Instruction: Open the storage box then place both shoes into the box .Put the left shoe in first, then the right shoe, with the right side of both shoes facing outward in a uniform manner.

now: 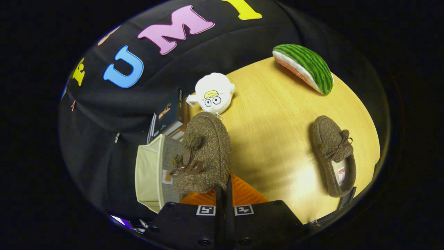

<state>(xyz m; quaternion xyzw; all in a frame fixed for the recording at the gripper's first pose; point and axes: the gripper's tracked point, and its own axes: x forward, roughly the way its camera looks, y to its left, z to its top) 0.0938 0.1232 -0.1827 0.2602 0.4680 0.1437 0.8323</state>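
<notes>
Gripper view: claw (224, 194) clamped on fuzzy shoe (204, 152) beside pale box (149, 173); sheep toy (213, 93) beyond, second shoe (333, 156) on desk (277, 121).

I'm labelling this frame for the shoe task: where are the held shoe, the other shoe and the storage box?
Held shoe (208, 152), gripper view: fuzzy upper, just ahead of the jaws.
Other shoe (329, 139), gripper view: its toe, on the table.
Storage box (149, 173), gripper view: pale side wall.

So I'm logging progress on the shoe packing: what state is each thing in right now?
hand-held gripper: fingers shut on the brown shoe's rear edge.
held brown shoe: lifted, toe pointing away, by the box.
storage box: open.
second brown shoe: lying on the table, untouched.
</notes>
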